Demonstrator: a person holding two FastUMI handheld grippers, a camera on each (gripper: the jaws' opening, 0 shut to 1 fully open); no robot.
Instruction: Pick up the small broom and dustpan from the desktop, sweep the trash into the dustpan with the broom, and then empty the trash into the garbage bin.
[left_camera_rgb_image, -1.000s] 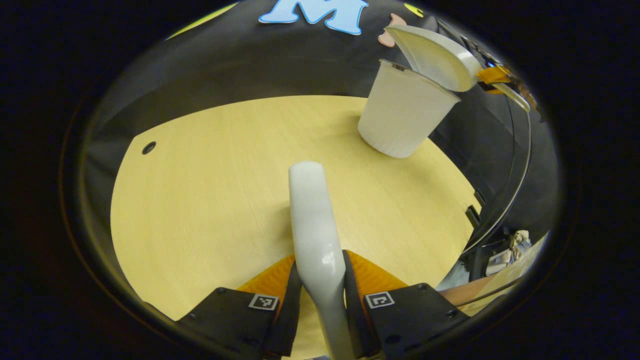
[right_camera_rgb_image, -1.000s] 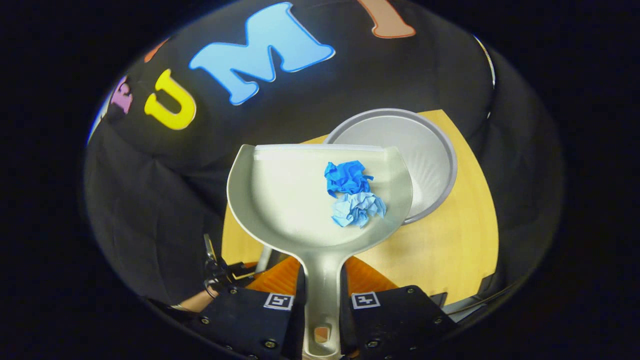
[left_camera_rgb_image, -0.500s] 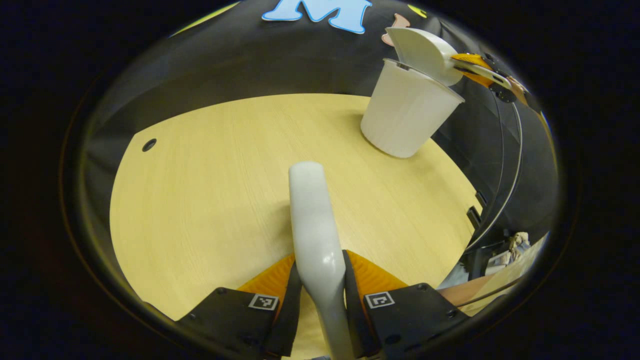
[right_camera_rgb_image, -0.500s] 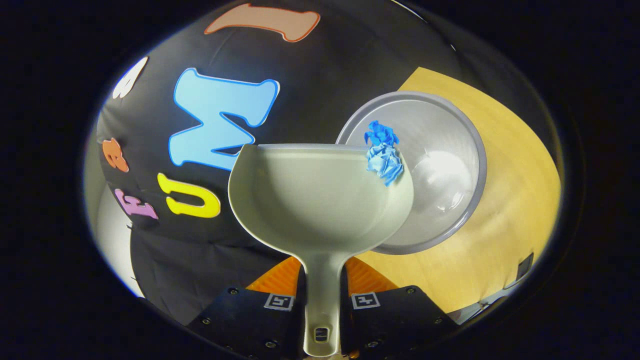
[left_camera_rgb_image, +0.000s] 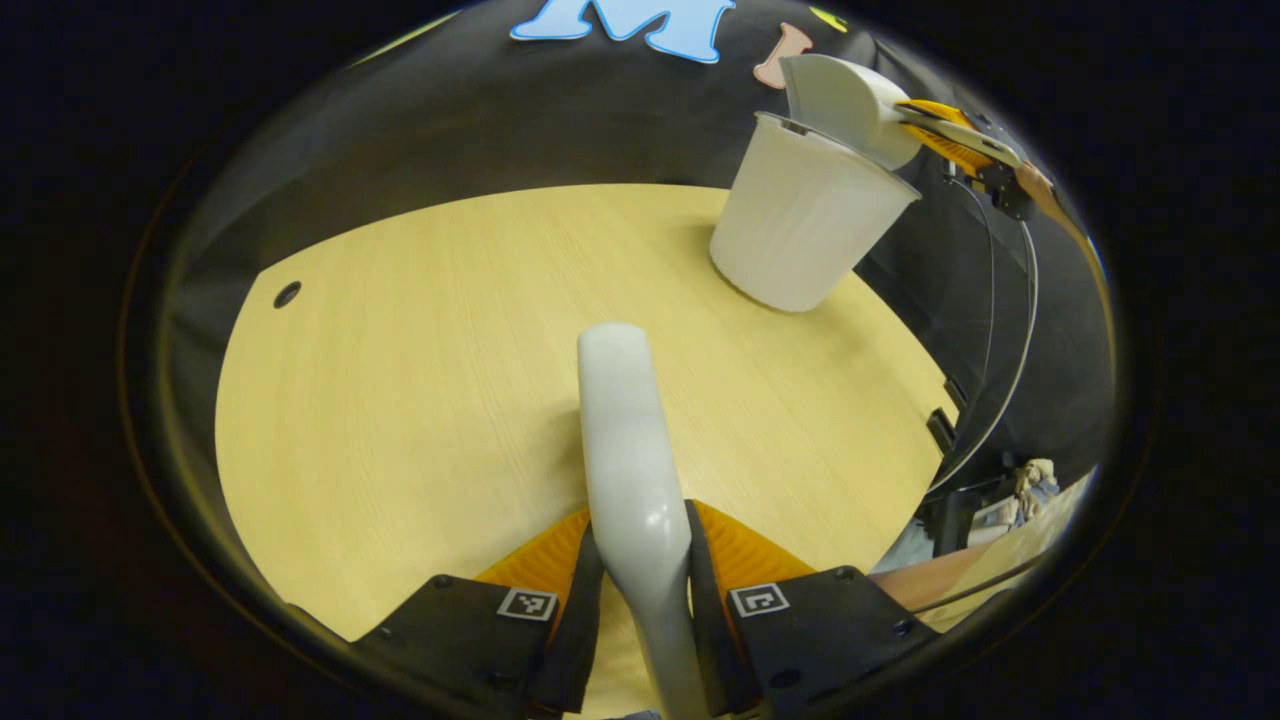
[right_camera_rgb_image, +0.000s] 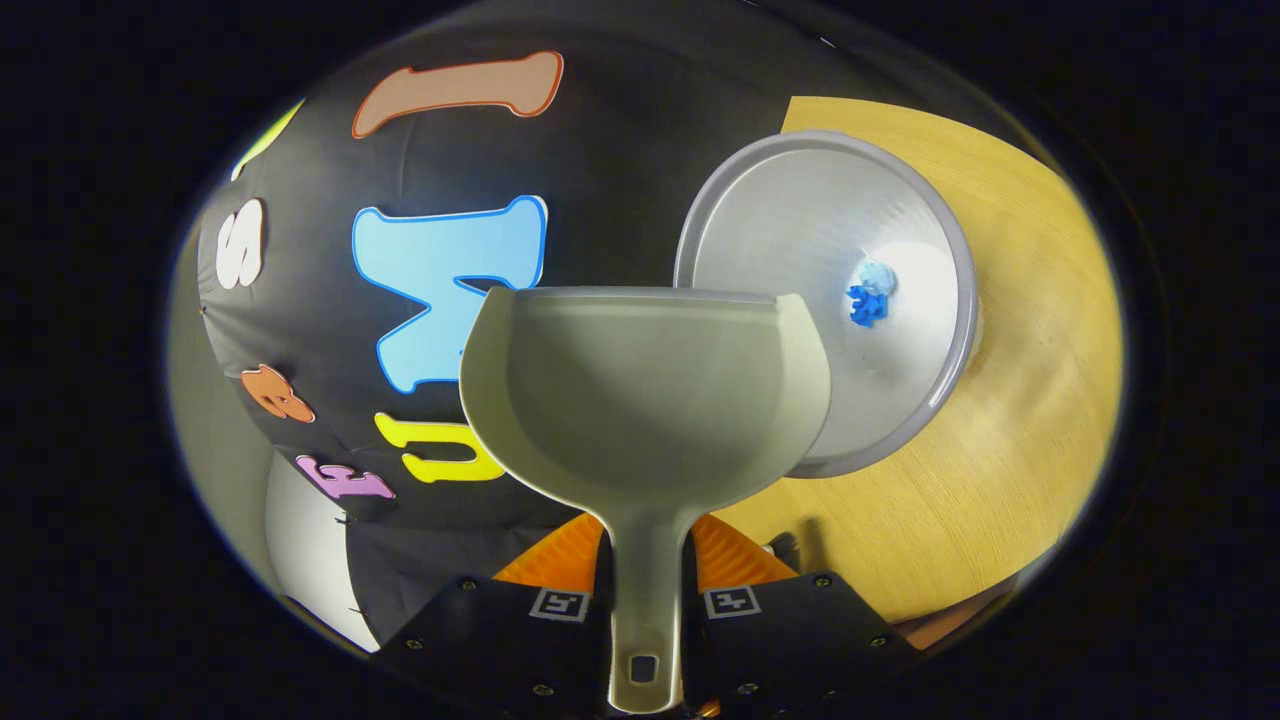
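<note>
1. Two crumpled blue paper balls (right_camera_rgb_image: 866, 296) lie together at the bottom of the white garbage bin (right_camera_rgb_image: 935, 300), one pale, one darker.
2. Tilted over the bin's rim, the dustpan (right_camera_rgb_image: 645, 385) is bare inside; the right hand-held gripper (right_camera_rgb_image: 645, 585) clamps its handle between both fingers.
3. From the left gripper view, the dustpan (left_camera_rgb_image: 845, 105) tips against the bin (left_camera_rgb_image: 800, 225), which stands near the far right edge of the wooden surface (left_camera_rgb_image: 420, 370).
4. Clenched on the small broom's pale handle (left_camera_rgb_image: 630, 470), the left hand-held gripper (left_camera_rgb_image: 640, 590) holds it above the surface, well apart from the bin.
5. A small dark hole (left_camera_rgb_image: 287, 294) marks the surface at far left; black cloth walls surround it.
</note>
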